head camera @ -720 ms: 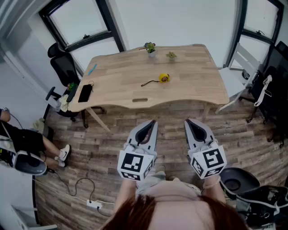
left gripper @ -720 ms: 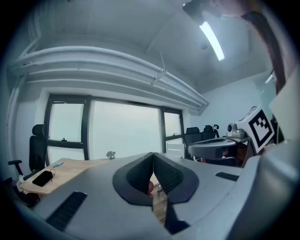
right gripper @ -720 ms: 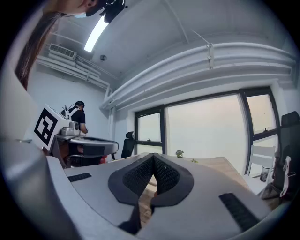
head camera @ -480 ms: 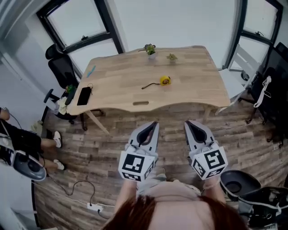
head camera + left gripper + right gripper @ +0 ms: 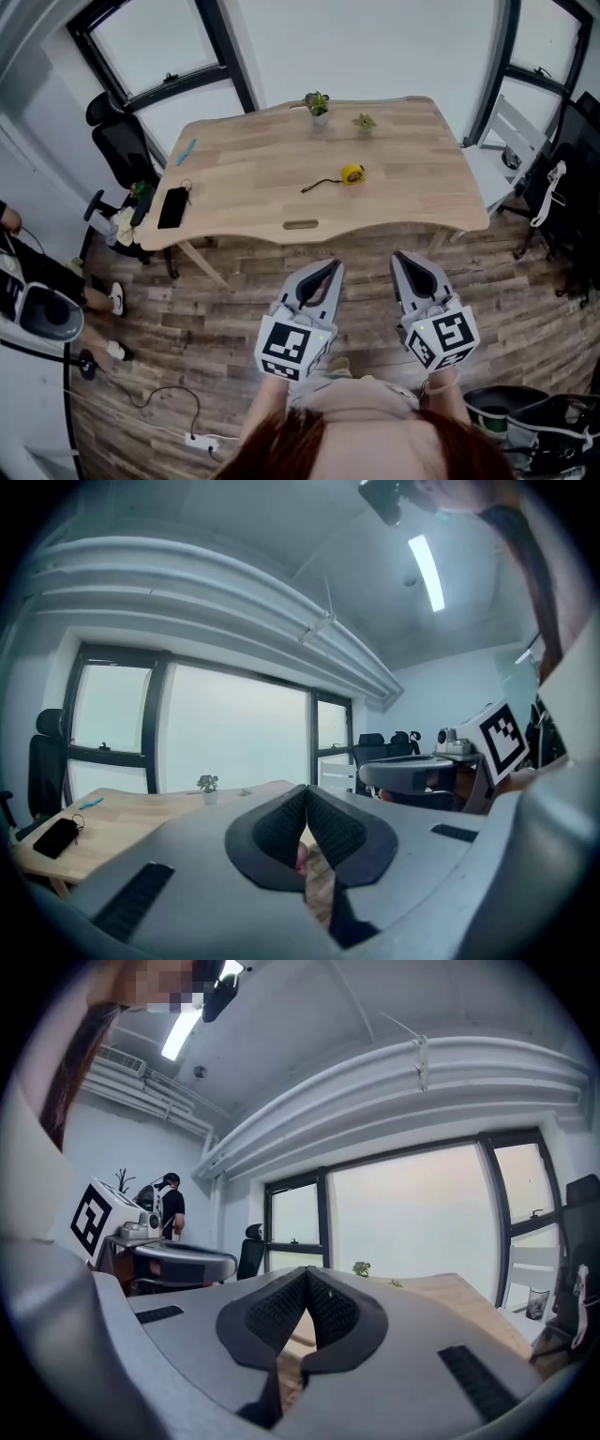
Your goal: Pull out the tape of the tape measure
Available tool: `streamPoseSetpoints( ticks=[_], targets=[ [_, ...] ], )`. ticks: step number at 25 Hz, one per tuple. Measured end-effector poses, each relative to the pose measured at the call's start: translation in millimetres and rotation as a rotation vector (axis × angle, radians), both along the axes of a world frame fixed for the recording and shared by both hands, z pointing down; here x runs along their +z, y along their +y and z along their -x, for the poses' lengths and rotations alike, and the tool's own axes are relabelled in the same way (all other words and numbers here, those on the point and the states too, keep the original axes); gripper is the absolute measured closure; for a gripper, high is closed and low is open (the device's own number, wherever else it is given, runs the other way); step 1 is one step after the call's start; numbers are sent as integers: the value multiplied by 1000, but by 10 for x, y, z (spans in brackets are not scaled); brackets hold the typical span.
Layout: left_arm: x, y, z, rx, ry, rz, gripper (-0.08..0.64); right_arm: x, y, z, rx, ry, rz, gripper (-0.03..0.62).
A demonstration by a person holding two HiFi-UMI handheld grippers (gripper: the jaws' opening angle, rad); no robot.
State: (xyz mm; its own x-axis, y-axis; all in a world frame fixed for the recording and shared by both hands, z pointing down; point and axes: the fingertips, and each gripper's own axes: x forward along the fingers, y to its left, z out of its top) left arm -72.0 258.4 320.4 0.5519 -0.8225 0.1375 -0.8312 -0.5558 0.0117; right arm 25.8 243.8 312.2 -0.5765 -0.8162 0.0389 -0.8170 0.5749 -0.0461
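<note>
Head view: the worktop (image 5: 244, 192) sits slightly lower and nearer than a moment ago, and the tape measure (image 5: 352, 173) with it. We read that as us closing in. Nothing is touched yet, so the pull isn't started.

Left tool (image 5: 328, 270) and right tool (image 5: 405, 259) both have their jaws together with nothing in them. They're held about level over the floor, well short of the near edge.

The tape measure lies mid-worktop, a bit right of centre. A dark strip trails left from it; we can't tell whether it's strap or tape end.

Around it:
- phone (image 5: 173, 207) at the left edge
- blue pen (image 5: 187, 149) far left
- two plants (image 5: 317, 103) at the far edge, well apart from the tape measure
- a person (image 5: 98, 298) at far left

Bare floor lies between us and the worktop, so the approach is unobstructed. The power strip (image 5: 208, 441) at near left is off our line.
</note>
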Motion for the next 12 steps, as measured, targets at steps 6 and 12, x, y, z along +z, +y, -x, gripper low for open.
streamPoseSetpoints(
  ticks=[6, 12],
  targets=[
    [69, -205, 132, 46, 11, 8, 558, 19, -219, 124, 48, 6, -11, 594],
    [113, -425, 271, 56, 19, 22, 558, 47, -426, 227, 92, 30, -14, 594]
  ],
)
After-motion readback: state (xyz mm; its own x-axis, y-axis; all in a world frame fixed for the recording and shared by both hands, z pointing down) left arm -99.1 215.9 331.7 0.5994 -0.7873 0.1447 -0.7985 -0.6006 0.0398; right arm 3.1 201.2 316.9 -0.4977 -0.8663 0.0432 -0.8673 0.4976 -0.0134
